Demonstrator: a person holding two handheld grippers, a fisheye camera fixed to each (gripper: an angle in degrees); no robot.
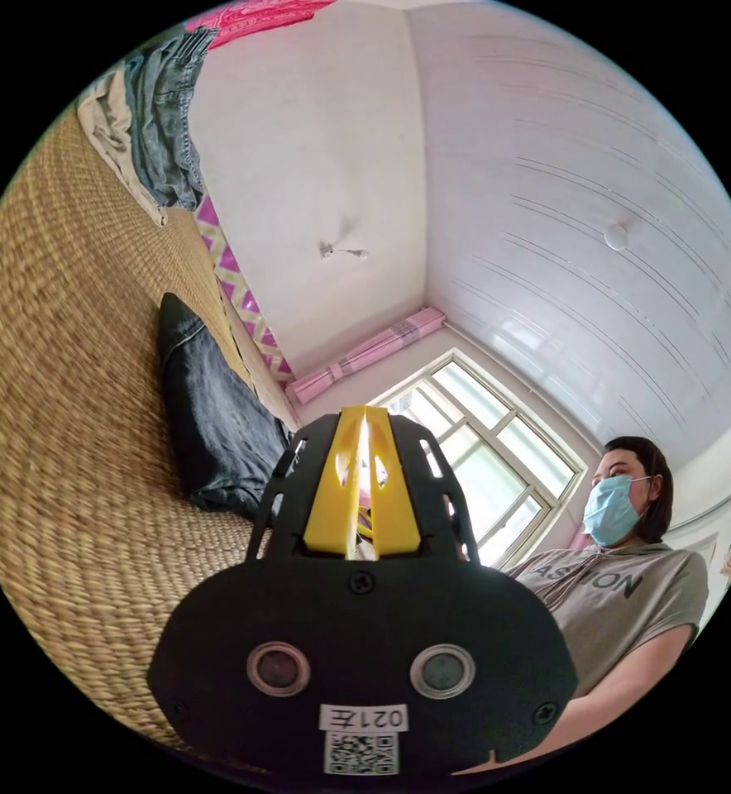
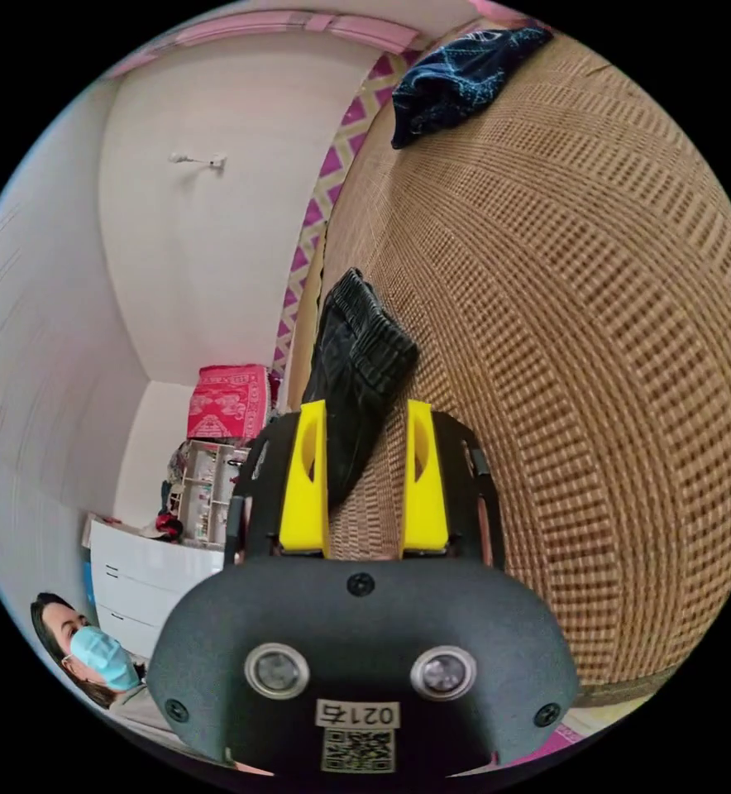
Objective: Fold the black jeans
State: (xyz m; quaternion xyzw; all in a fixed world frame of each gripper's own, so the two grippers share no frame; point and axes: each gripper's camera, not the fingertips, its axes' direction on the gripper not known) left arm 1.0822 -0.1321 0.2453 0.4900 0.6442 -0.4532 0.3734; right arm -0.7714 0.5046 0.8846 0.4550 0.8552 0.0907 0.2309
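The black jeans lie folded in a thick bundle on the woven straw mat. In the left gripper view my left gripper is shut, its yellow jaws pressed together with nothing between them, lifted beside the bundle and tilted toward the window. The right gripper view has the same black jeans seen end-on on the woven mat. My right gripper is open, its jaws standing either side of the near end of the bundle without pressing it.
A pile of blue jeans and pale clothes lies at the mat's far end; a dark blue patterned garment lies at the other. A person in a mask sits beside the mat. A white drawer unit stands by the wall.
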